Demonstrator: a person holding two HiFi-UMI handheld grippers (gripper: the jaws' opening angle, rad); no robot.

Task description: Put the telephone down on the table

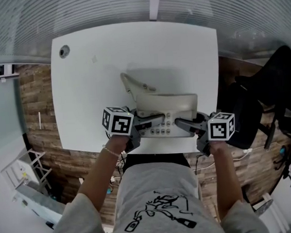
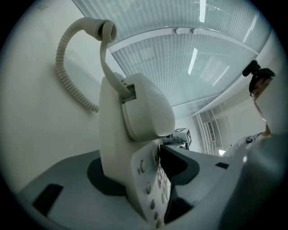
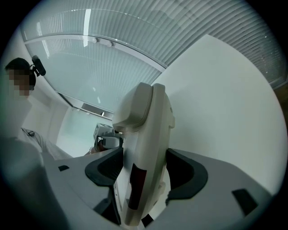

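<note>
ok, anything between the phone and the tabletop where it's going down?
Nothing visible. Left gripper and right gripper clamp the telephone over the near edge of the table; only its own coiled cord trails beside it. Directly beneath is hidden.

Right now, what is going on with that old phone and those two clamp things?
A person is holding a cream desk telephone between two hand-held grippers. The left gripper is clamped on one end, across the keypad, and the right gripper is clamped on the other end. The handset sits in its cradle, with the coiled cord curling away from it. The telephone is over the near edge of the white table; whether it rests on it cannot be told.
</note>
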